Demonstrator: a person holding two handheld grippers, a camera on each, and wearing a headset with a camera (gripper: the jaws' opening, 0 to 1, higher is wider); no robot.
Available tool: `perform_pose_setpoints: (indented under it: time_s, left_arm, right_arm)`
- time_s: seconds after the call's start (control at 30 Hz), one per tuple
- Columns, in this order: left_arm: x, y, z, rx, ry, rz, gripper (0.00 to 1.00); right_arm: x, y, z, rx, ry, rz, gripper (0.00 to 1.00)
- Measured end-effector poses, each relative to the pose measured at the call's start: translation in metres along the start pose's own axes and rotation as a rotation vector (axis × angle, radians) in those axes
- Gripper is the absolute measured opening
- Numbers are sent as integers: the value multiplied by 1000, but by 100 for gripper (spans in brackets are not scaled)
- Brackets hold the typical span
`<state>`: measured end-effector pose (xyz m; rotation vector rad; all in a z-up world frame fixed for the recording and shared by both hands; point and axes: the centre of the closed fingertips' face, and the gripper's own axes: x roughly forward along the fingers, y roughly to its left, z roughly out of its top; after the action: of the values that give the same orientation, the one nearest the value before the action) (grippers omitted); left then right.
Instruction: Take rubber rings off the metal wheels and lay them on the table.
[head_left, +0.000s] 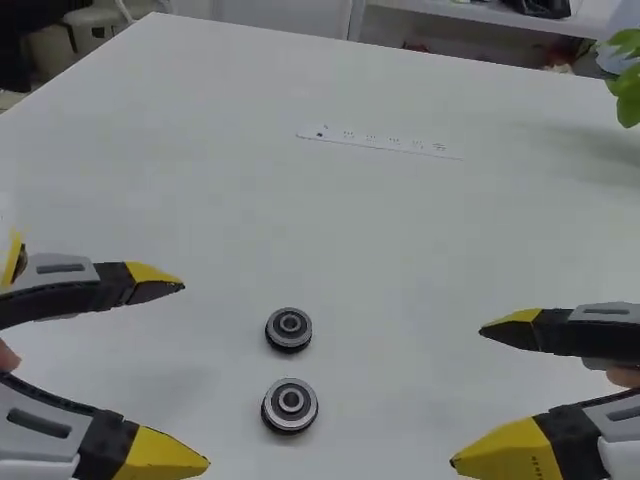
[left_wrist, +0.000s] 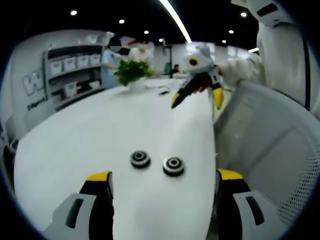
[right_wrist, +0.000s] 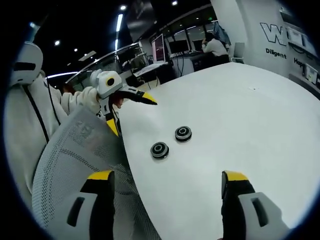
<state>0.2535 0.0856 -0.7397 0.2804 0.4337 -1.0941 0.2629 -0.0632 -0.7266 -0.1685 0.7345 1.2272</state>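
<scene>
I am holding the left gripper (head_left: 175, 370) and the right gripper (head_left: 470, 395) low over the table (head_left: 420, 240), one on each side of the two metal wheels (head_left: 289, 330). Both grippers have their jaws spread wide and are gripping nothing. In my judgement this stance is serving access: each gripper is facing the pair, so one can brace a wheel while the other is peeling. The wheels are lying flat, just beside each other near the table's front edge and well apart from the power strip (head_left: 380, 142) farther back. The rubber rings (head_left: 289, 349) are sitting on the wheels as dark outer bands, and none is lying on the table yet. I am not making out where rubber ends and metal begins. The head view is cropping both gripper bodies at the frame edges, and the plant (head_left: 628, 85) is cut off at the corner.
</scene>
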Motion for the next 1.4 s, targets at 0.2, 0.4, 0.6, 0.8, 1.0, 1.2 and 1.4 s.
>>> perform_pose_setpoints:
  time_s: [0.2,0.4,0.6,0.8,1.0,1.2,1.4]
  left_arm:
    - [8,1,9,15,-26,-27,79]
    - [19,3,18,8,-46,-53,74]
    - [29,5,19,36,-34,-62,70]
    - [39,3,13,40,-29,-82,66]
    - [51,-3,3,27,-22,-90,63]
    - [59,-9,3,44,-36,-98,53]
    - [63,-12,0,51,-48,-95,39]
  right_arm:
    - [11,-3,15,-33,-31,5,79]
    - [31,1,33,-87,-76,36,69]
    - [48,0,34,-122,-63,49,65]
    - [60,-1,26,-140,-66,53,60]
    - [72,4,16,-173,-89,75,49]
    - [87,10,5,-186,-71,106,41]
    - [99,12,-2,-197,-53,116,33]
